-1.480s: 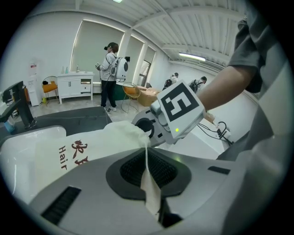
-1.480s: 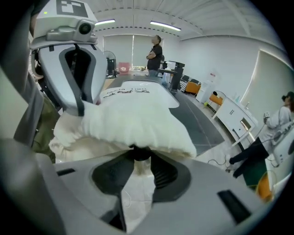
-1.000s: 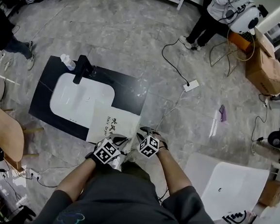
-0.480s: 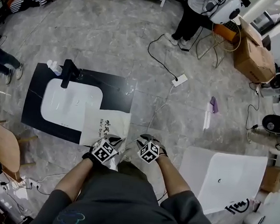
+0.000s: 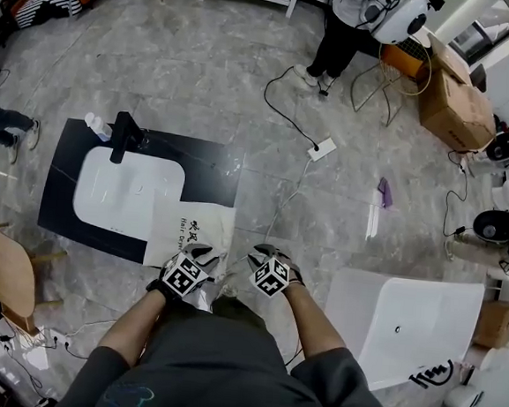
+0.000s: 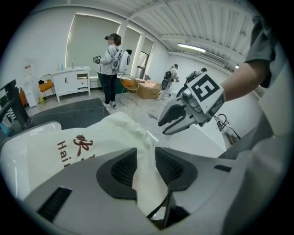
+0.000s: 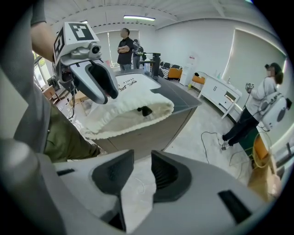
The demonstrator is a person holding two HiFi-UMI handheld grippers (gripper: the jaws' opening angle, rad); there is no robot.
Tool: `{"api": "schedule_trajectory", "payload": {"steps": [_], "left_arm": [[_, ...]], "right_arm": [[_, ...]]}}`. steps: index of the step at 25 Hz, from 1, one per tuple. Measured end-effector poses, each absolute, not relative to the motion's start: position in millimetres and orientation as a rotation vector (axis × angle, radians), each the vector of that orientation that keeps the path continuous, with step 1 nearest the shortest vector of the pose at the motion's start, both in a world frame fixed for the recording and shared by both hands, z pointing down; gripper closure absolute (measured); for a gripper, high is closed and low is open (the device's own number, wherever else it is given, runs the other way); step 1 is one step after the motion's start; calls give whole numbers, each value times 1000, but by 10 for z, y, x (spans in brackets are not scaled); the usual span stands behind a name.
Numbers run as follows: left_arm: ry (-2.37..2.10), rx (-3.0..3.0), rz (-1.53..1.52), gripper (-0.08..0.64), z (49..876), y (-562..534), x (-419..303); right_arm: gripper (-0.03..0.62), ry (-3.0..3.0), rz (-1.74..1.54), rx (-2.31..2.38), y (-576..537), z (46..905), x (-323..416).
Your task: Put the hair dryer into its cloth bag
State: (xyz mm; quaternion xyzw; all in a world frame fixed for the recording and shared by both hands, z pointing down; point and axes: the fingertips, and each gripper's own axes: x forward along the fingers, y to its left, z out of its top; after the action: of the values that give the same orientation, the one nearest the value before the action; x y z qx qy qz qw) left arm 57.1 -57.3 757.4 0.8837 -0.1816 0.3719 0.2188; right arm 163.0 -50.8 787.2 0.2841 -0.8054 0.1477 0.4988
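Note:
The cream cloth bag (image 5: 190,231) with printed lettering lies on the black table (image 5: 226,171), its gathered mouth hanging over the near edge. My left gripper (image 5: 200,254) is at that mouth. In the left gripper view its jaws (image 6: 146,158) have just been opening; a fold of the bag (image 6: 144,183) and a black drawstring still lie loosely between the pads. My right gripper (image 5: 261,255) hovers open beside it, off the table, with nothing between its fingers (image 6: 172,120). From the right gripper (image 7: 142,167) I see the bag's bulging mouth (image 7: 133,112) and its black toggle (image 7: 145,110). No hair dryer shows.
A white basin (image 5: 127,191) is set in the table, with a black faucet (image 5: 123,135) and a small bottle (image 5: 95,125) at its far end. A white chair (image 5: 403,322) stands at my right, a wooden chair (image 5: 1,265) at my left. Cables (image 5: 281,205) cross the floor.
The left gripper's jaws have spread apart at the bag's near edge. The right gripper has drawn a little away from the left one.

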Motion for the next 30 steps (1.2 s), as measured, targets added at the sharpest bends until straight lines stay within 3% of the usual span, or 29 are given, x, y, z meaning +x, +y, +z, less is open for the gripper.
{"api": "schedule_trajectory", "payload": {"steps": [8,23,30], "left_arm": [[-811,2486,848,406,7005,-1128,86],[-1361,2552,377,337,5577,-1727,-1156],[-1436,2567,272,302,5349,-1726,-1426]], "right_arm": [[474,-2005,391,929,-830,7350,1646],[468,-2087,282,1936,-985,5416,1922],[457,-2022,237,2098,-794,5165,2059]]}}
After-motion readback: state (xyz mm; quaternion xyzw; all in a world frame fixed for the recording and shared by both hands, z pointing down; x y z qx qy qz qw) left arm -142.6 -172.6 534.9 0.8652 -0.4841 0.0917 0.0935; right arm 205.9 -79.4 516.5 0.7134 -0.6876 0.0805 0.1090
